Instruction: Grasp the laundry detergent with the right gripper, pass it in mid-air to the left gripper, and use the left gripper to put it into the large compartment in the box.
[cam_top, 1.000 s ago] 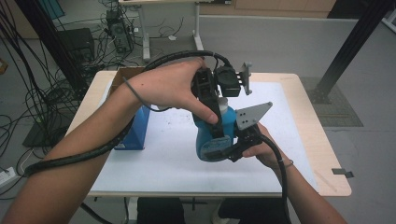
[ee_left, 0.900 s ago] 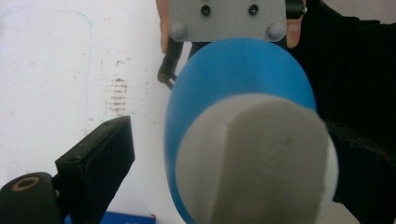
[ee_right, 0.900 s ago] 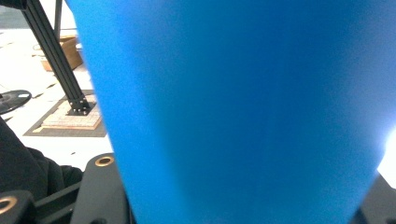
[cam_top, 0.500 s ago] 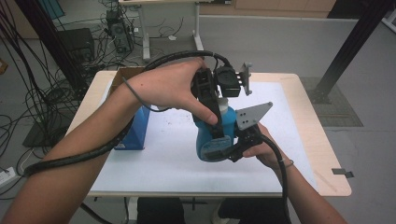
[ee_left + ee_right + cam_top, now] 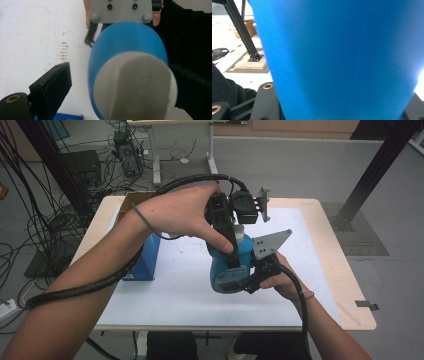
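High view: white-topped table (image 5: 165, 300), cable-strewn floor (image 5: 30, 235)

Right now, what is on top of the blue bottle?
The blue bottle carries a white cap. The left gripper comes down over it, jaws on both sides of the cap. I cannot tell if they touch it. The right gripper clamps the body lower down.

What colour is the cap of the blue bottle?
The cap is white to light grey, above the blue bottle body. The left gripper view shows it best.
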`<state>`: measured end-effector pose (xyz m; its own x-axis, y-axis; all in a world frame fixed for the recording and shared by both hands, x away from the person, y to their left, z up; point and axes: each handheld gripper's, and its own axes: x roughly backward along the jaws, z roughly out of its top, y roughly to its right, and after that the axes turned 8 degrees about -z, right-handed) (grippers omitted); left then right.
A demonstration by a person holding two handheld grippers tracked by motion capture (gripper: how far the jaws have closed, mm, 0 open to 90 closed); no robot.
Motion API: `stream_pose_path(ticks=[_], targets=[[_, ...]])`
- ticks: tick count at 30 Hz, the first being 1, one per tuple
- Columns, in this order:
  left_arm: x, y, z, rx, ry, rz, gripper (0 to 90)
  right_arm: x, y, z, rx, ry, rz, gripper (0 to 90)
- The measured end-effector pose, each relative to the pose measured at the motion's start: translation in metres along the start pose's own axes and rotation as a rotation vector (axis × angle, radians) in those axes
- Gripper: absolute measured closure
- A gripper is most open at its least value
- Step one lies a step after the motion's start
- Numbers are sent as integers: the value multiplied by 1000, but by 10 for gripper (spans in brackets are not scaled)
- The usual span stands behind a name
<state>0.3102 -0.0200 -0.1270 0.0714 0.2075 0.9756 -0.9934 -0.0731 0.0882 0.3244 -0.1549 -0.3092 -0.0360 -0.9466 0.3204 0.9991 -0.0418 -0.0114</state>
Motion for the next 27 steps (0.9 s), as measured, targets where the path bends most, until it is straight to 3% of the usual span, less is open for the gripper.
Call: stream_pose_path(ticks=[27], targets=[[1, 1, -1, 2, 1, 1, 86, -1, 0, 0, 0, -3, 1, 400]])
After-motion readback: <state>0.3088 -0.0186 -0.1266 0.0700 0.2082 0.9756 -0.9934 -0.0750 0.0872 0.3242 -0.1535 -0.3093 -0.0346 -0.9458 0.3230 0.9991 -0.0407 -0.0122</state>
